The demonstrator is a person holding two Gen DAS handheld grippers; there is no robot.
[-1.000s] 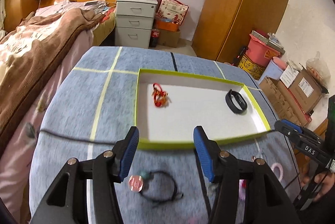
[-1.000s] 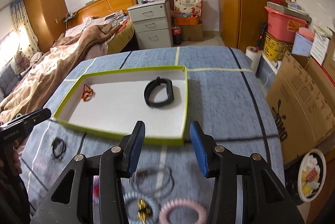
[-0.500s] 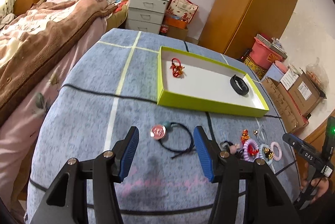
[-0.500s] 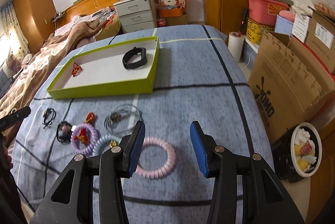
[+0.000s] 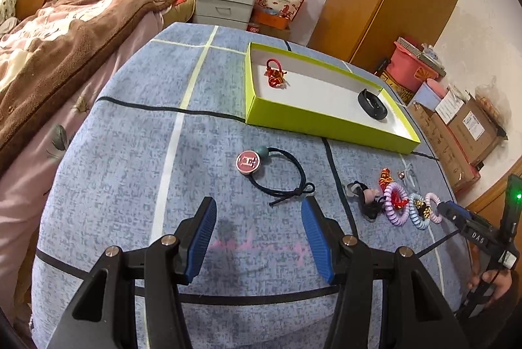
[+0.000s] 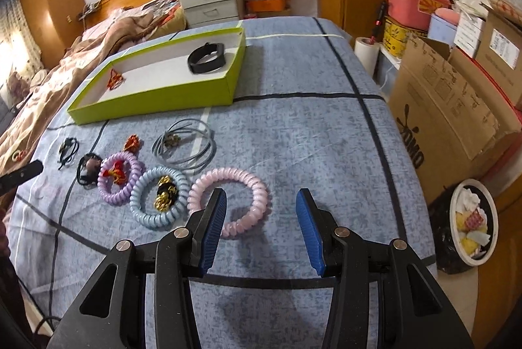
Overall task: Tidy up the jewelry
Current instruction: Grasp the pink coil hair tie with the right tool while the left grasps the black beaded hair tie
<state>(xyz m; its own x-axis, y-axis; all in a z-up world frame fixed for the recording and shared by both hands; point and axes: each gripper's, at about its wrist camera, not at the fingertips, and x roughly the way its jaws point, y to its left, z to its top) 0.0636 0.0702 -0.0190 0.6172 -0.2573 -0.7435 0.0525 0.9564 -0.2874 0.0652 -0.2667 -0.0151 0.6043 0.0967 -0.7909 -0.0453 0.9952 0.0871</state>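
Observation:
A green box with a white floor [image 5: 313, 123] [image 6: 156, 102] sits on the blue cloth and holds a red ornament [image 5: 275, 76] and a black band [image 5: 372, 104] [image 6: 207, 57]. My left gripper [image 5: 259, 207] is open and empty, just short of a black hair tie with a pink round charm [image 5: 249, 162]. My right gripper [image 6: 261, 198] is open and empty, its left finger over the rim of a pink coil ring [image 6: 230, 197]. A blue coil ring [image 6: 158, 197], a purple coil ring [image 6: 119, 176] and grey cord loops [image 6: 186, 145] lie to its left.
The right gripper's tip also shows at the right of the left wrist view [image 5: 473, 225]. Cardboard boxes [image 6: 456, 97] and a bin [image 6: 469, 218] stand off the cloth's right edge. A bed [image 5: 58, 32] lies to the left, a drawer unit [image 5: 226, 1] behind.
Both grippers have pulled back from the box toward the near side of the cloth. The loose hair ties and coil rings now lie in front of the fingers. Both stay open.

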